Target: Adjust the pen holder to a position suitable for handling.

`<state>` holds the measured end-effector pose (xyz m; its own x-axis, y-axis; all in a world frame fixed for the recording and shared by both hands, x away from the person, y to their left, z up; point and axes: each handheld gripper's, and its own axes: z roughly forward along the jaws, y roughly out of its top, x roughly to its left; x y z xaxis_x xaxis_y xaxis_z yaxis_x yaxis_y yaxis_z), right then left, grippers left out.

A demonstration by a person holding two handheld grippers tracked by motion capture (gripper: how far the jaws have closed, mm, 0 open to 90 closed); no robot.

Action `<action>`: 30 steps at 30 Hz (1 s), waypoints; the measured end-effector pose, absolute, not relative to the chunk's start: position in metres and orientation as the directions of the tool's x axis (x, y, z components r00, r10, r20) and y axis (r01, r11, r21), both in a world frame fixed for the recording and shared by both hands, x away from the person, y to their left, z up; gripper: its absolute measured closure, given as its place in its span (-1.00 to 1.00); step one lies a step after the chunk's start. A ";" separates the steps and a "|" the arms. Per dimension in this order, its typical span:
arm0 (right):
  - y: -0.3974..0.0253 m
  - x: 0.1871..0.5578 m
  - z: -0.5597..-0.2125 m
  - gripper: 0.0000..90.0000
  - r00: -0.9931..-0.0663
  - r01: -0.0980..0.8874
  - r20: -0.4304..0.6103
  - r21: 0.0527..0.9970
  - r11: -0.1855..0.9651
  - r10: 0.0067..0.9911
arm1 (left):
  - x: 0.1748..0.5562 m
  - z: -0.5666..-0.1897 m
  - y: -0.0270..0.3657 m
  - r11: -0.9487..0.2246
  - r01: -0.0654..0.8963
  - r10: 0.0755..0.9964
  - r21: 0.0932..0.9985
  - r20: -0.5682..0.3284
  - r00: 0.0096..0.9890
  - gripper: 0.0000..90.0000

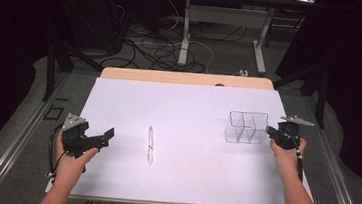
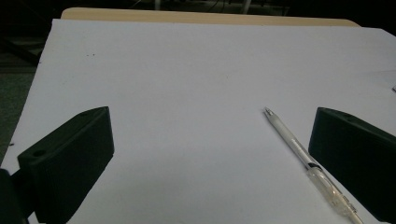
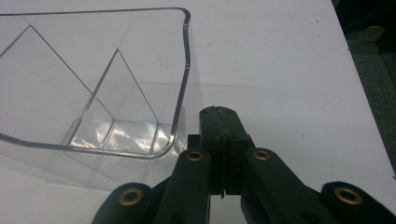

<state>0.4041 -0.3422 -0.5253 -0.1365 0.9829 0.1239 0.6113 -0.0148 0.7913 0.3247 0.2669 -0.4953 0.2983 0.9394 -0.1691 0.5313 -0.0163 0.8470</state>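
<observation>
A clear plastic pen point(image 1: 150, 145) lies lengthwise on the white table top point(image 1: 183, 107), a little left of centre. My left gripper point(image 1: 107, 137) is open to the pen's left, with nothing between its jaws. In the left gripper view the pen point(image 2: 308, 164) lies near the right jaw, tip pointing away. A clear divided box point(image 1: 246, 127) stands at the right. My right gripper point(image 1: 269, 131) is shut beside the box's right wall. In the right gripper view the shut jaws point(image 3: 219, 116) meet just outside the box's rim point(image 3: 184, 70), empty.
The white sheet covers a wooden table whose far edge point(image 1: 186, 77) shows as a tan strip. Beyond it are cables on the floor point(image 1: 159, 49) and the legs of another table point(image 1: 185, 32). Metal rails run along both sides.
</observation>
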 end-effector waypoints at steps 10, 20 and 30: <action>-0.322 0.403 -0.525 1.00 -0.147 0.630 0.134 0.776 -0.011 0.980 | 0.326 -0.495 0.268 -0.009 0.528 0.938 0.849 -0.175 0.298 -1.00; -0.287 0.404 -0.524 1.00 -0.170 0.643 0.121 0.766 0.017 0.978 | 0.324 -0.493 0.269 0.012 0.524 0.939 0.852 -0.189 0.286 -1.00; -0.252 0.415 -0.525 1.00 -0.206 0.633 0.136 0.774 0.026 0.969 | 0.325 -0.494 0.268 0.006 0.528 0.935 0.849 -0.192 0.299 -1.00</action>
